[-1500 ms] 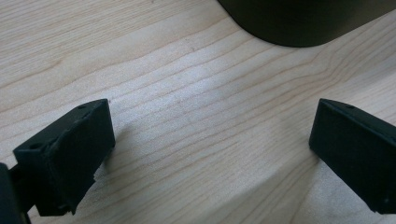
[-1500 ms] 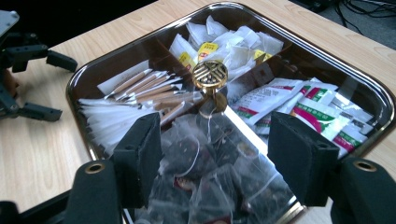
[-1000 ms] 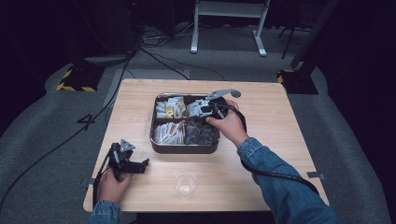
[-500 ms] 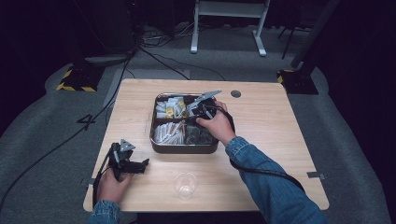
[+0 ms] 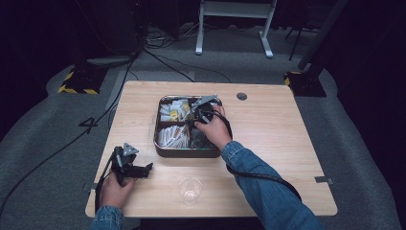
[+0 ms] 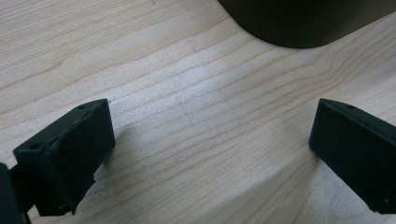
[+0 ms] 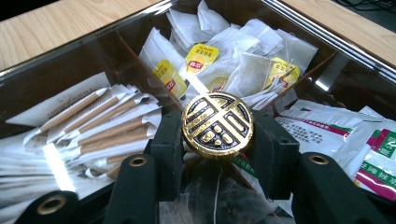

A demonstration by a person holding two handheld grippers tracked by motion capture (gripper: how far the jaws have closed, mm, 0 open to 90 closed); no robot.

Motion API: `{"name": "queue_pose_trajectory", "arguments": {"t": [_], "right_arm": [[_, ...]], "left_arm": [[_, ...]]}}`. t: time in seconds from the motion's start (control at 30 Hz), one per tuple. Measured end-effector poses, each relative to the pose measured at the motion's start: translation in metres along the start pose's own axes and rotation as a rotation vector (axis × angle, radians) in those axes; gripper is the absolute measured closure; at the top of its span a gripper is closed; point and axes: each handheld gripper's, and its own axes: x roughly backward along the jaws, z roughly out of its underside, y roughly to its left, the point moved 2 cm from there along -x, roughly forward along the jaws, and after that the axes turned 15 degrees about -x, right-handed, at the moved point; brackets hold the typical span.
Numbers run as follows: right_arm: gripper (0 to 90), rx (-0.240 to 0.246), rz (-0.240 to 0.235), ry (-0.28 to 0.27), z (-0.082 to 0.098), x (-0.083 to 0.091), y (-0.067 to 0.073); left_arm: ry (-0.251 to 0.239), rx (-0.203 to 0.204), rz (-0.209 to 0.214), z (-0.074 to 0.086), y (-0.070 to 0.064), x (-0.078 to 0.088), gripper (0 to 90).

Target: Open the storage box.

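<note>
Knob (image 7: 217, 123) of the clear lid sits dead centre between the closing jaws of the right gripper (image 7: 217, 154), pads flanking it at 9 and 3 o'clock over the box (image 5: 160, 143); left gripper (image 6: 210, 154) rests spread on the worktop (image 6: 187, 84).

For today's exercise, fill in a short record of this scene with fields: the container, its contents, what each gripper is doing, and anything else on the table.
container: dark box with compartments and a clear lid, on a wooden table
lid knob: round gold knob at the lid's centre
contents: tea bags with yellow tags, paper-wrapped sticks, sachets
right gripper: jaws have just been closing, one on each side of the knob
left gripper: jaws wide apart over bare wood, nothing between them
also on table: clear glass near the front edge
</note>
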Motion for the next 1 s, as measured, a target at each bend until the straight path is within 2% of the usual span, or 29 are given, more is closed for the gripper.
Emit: {"name": "queue_pose_trajectory", "arguments": {"t": [0.17, 0.47, 0.77, 1.0], "right_arm": [[58.6, -0.005, 0.0, -0.023, 0.002, 0.0, 0.0], [58.8, 0.003, 0.017, -0.035, 0.003, 0.0, 0.002], [58.9, -0.004, 0.011, -0.036, -0.001, 0.004, 0.002], [58.9, -0.004, -0.022, -0.085, -0.012, 0.025, 0.002]], "left_arm": [[0.0, 0.0, 0.0, 0.0, 0.0, 0.0, 0.5], [0.001, -0.001, -0.001, 0.0, 0.0, 0.0, 0.5], [0.001, -0.002, -0.001, 0.0, 0.0, 0.0, 0.5], [0.003, -0.006, -0.001, 0.0, 0.001, 0.0, 0.5]]}}
